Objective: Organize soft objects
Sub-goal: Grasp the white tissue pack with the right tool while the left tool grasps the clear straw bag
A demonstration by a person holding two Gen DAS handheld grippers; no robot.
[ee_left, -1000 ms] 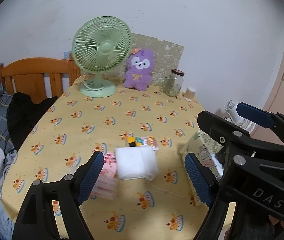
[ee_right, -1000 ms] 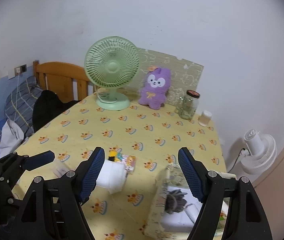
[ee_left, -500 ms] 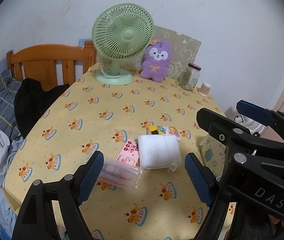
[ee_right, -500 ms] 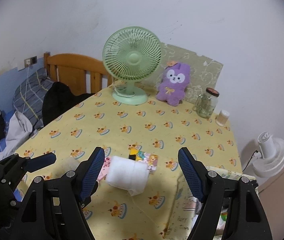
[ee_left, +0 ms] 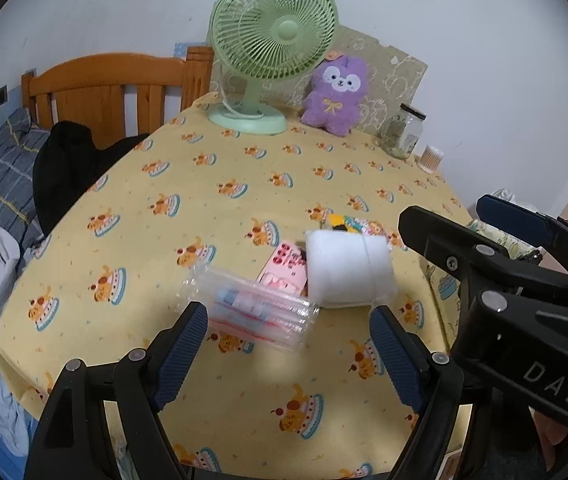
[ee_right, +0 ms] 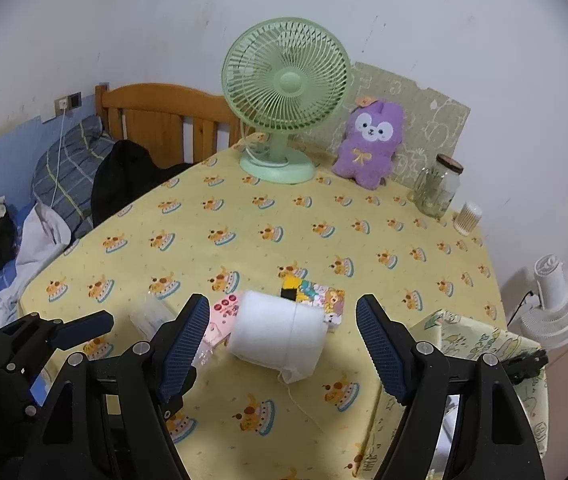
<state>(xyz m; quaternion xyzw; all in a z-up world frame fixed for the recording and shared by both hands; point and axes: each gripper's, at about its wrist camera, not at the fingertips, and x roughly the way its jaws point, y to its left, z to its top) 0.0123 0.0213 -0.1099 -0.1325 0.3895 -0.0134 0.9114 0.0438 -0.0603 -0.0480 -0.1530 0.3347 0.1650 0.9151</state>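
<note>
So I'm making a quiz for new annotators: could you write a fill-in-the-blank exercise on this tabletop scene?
1. The purple plush toy sits beside the ____ desk fan.
2. The white rolled cloth bundle lies on the ____ patterned tablecloth.
3. The glass jar stands upright with its lid ____.
4. The right gripper has its jaws ____.

Missing words: green; yellow; on; open

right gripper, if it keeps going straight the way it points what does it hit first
Most likely the white soft roll, which lies on the table between and just beyond the open right gripper. Nothing else shows in that line, though depth is hard to judge through the fisheye.
</note>
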